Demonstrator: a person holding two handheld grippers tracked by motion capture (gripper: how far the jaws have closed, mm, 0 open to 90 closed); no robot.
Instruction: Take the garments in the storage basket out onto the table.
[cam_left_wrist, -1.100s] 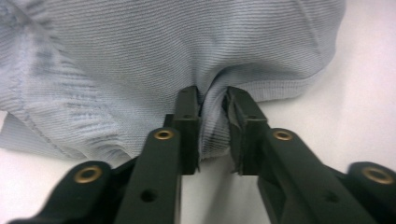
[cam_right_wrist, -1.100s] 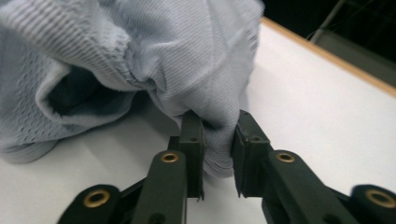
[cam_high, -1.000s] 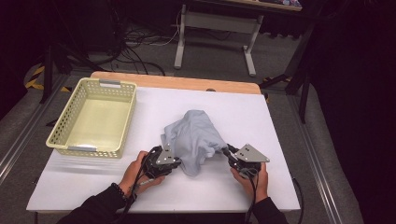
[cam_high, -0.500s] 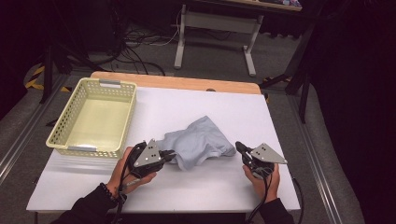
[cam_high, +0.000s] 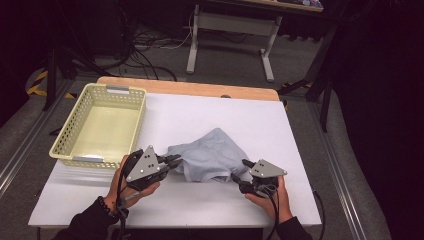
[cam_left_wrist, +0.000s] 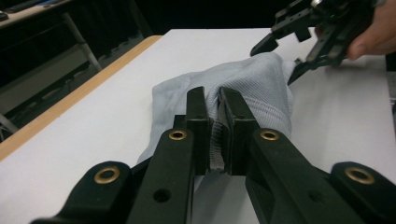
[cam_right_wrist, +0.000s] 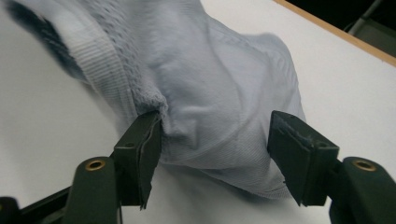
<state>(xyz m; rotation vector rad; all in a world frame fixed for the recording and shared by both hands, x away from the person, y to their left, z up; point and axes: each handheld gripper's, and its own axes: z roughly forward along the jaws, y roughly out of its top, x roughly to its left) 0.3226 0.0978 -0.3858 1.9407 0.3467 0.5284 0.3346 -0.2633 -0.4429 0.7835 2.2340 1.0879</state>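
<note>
A pale grey-blue cloth lies rumpled on the white table, between my two grippers. My left gripper is at its left edge, shut on a fold of the hem; in the left gripper view the ribbed edge is pinched between the jaws of that gripper. My right gripper is at the cloth's right edge. Its jaws have just been opening: in the right gripper view the gripper stands wide, the cloth lies between the jaws, and one pad brushes the hem.
A pale yellow perforated basket stands at the table's left, with nothing in it. A wooden strip edges the far side. Beyond it are desk legs and cables on the floor. The right gripper also appears in the left gripper view.
The cloth, bunched high between the grippers a second ago, has been drawn out flatter. The hands have moved apart. The right gripper's jaws have opened and let go of the cloth.
</note>
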